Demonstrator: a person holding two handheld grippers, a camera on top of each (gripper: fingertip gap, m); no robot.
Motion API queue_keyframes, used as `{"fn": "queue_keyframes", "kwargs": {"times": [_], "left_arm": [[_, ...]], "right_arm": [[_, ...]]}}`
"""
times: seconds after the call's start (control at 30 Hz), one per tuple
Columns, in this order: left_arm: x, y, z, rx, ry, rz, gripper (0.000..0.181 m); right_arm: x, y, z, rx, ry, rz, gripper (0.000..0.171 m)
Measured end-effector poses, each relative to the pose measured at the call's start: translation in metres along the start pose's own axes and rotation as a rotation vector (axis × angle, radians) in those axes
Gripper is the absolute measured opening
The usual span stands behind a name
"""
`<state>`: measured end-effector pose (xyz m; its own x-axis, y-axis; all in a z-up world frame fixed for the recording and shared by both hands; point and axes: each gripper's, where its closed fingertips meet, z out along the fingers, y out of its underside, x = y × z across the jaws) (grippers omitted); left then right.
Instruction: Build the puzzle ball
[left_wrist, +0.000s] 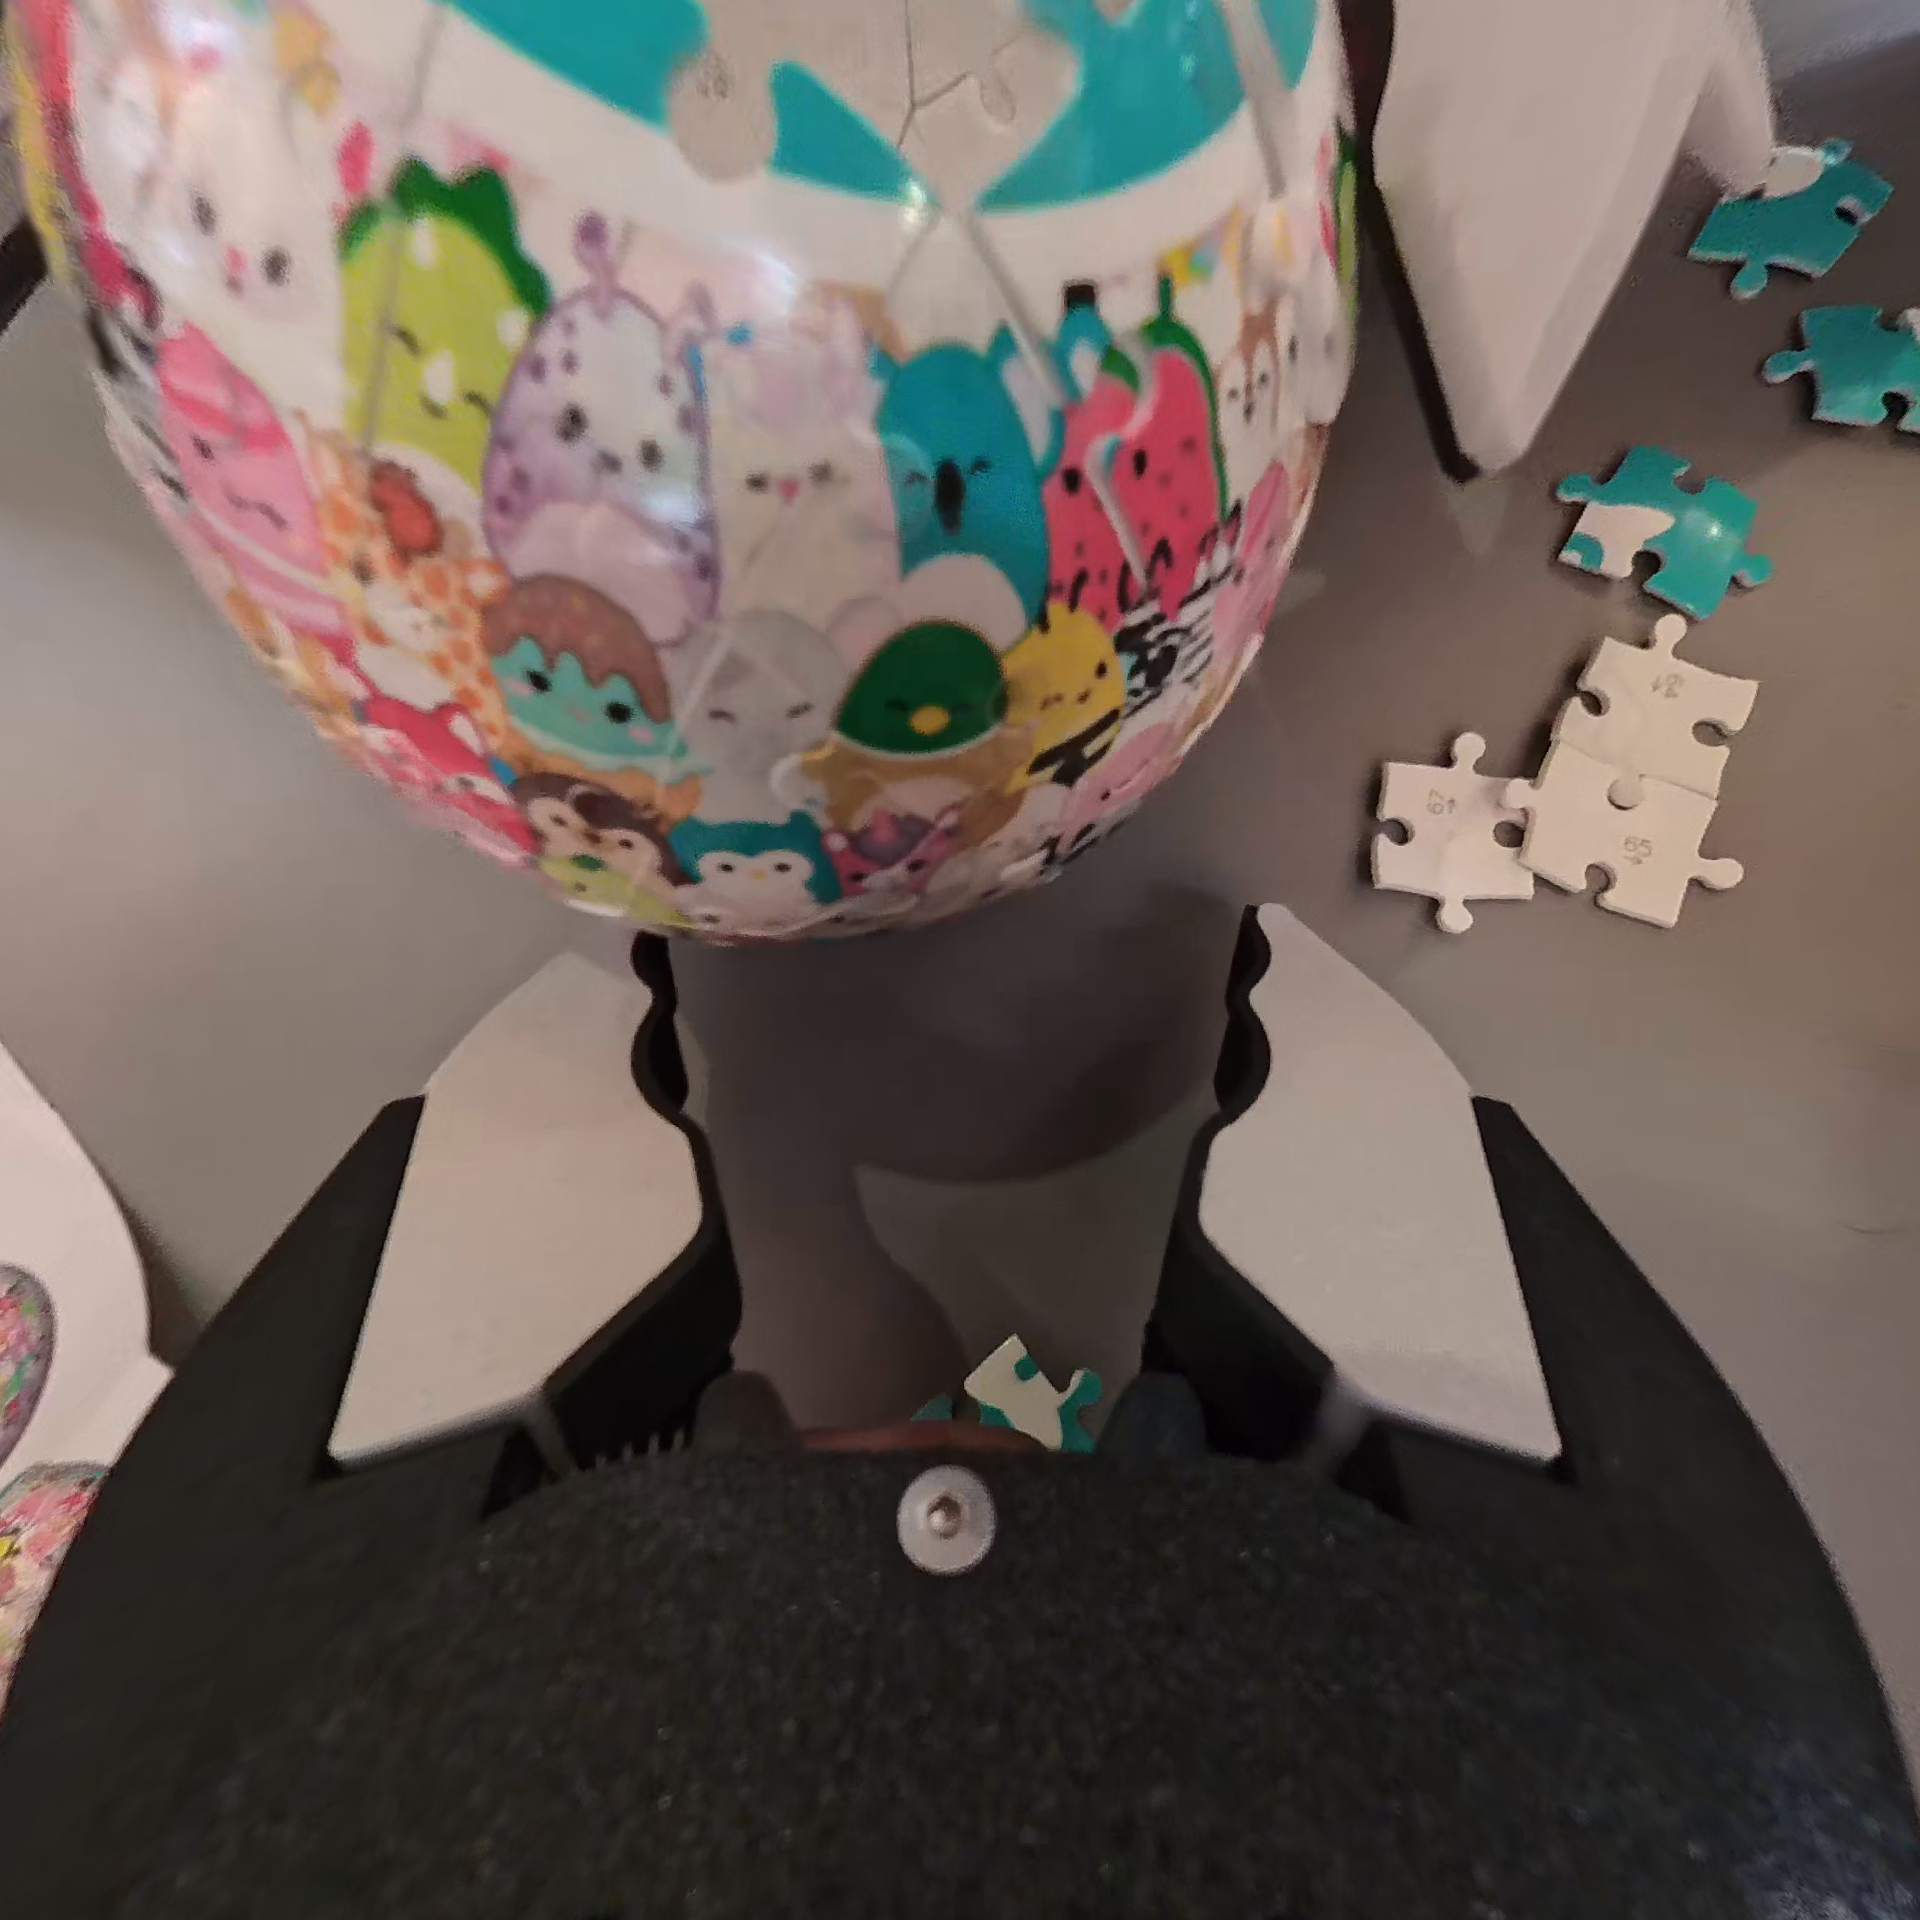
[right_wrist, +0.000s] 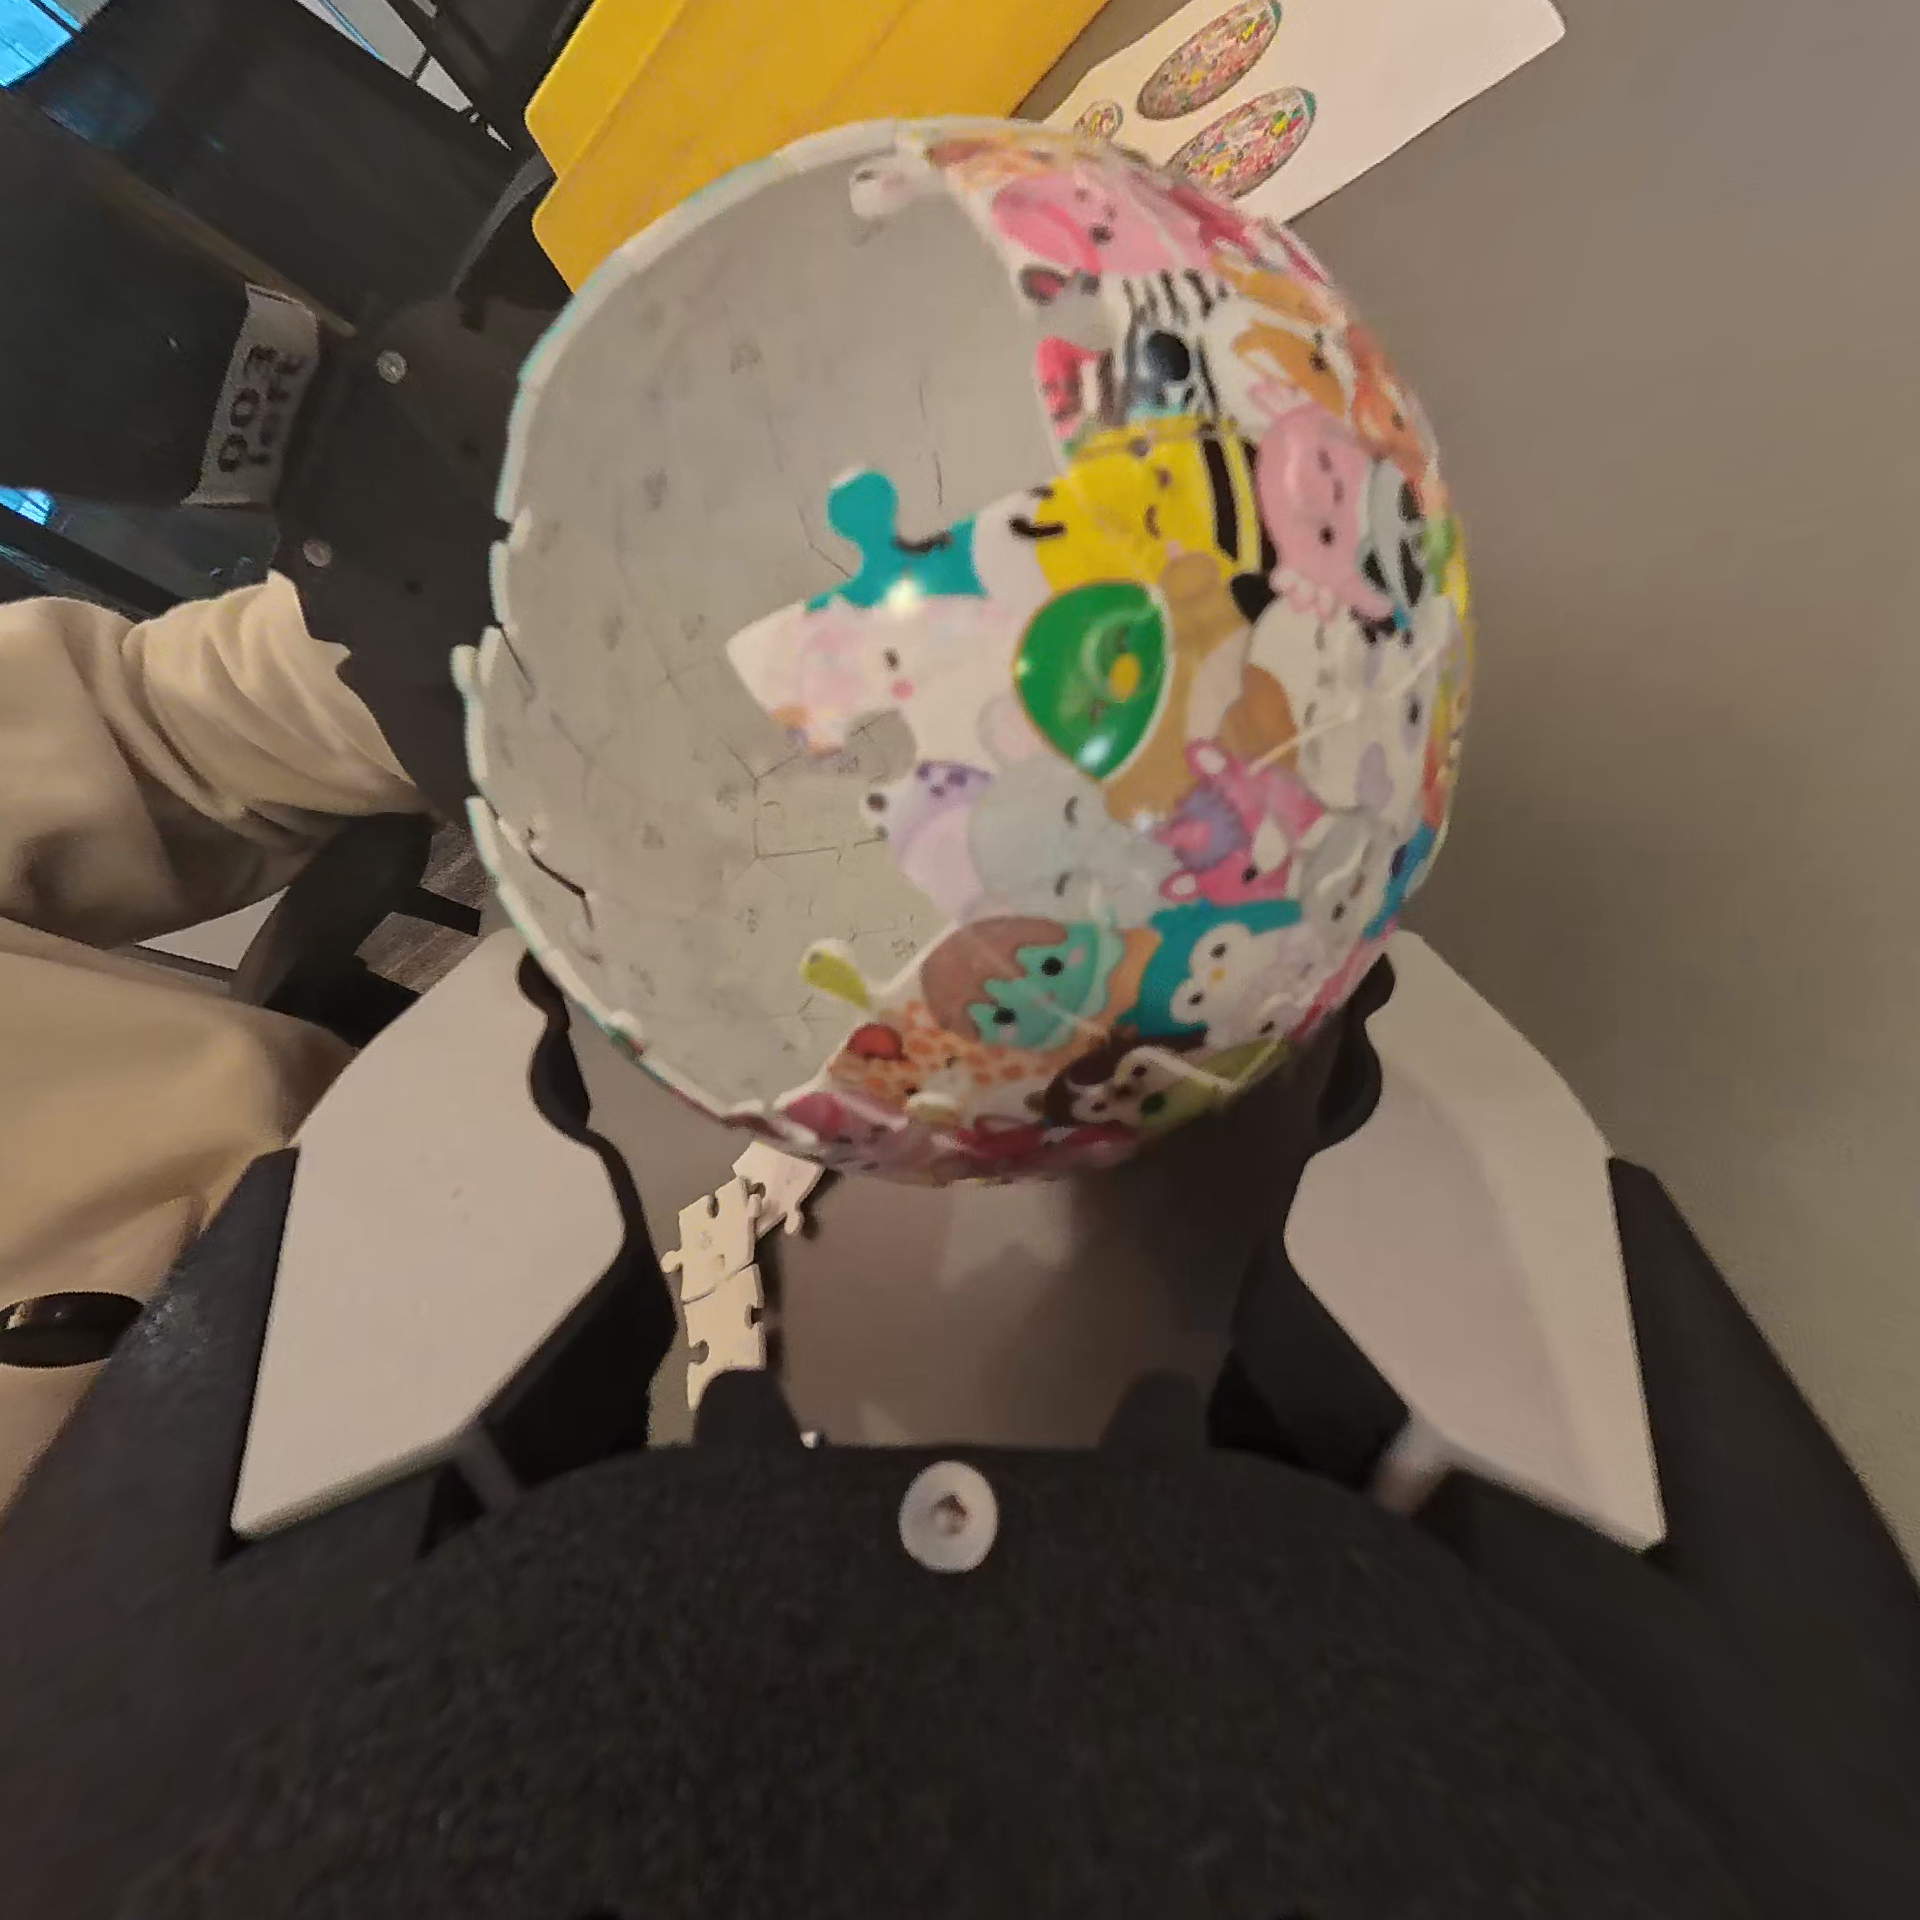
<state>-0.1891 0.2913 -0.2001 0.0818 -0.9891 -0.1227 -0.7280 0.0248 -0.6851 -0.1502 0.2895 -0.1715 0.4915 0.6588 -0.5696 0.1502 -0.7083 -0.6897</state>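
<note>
The puzzle ball is a partly built sphere covered in colourful plush-animal pictures. In the right wrist view the puzzle ball is tilted, and a big gap on its left shows the grey inside. My right gripper is shut on the ball, one finger against each lower side. One of its white fingers shows beside the ball in the left wrist view. My left gripper is open and empty, its fingertips just short of the ball's underside. It also shows in the right wrist view, beyond the ball.
Loose teal pieces and face-down white pieces lie on the grey table to the right. One piece lies under my left gripper. White pieces lie below the ball. A yellow box, a picture sheet and a beige sleeve are nearby. There is about 7 centimeters between the tips of the two grippers.
</note>
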Motion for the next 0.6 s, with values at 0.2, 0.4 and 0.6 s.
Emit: {"fn": "queue_keyframes", "kwargs": {"times": [0.2,0.4,0.6], "left_arm": [[-0.005,-0.007,-0.011,0.068,-0.004,-0.083,0.101],[0.000,-0.013,-0.008,0.105,0.043,-0.141,0.102],[0.004,-0.011,-0.005,0.084,0.046,-0.133,0.100]], "right_arm": [[0.001,-0.001,-0.003,0.016,0.018,-0.020,0.135],[-0.001,-0.004,-0.003,0.051,0.018,0.063,0.134],[-0.001,-0.012,-0.007,0.098,0.000,0.180,0.133]]}}
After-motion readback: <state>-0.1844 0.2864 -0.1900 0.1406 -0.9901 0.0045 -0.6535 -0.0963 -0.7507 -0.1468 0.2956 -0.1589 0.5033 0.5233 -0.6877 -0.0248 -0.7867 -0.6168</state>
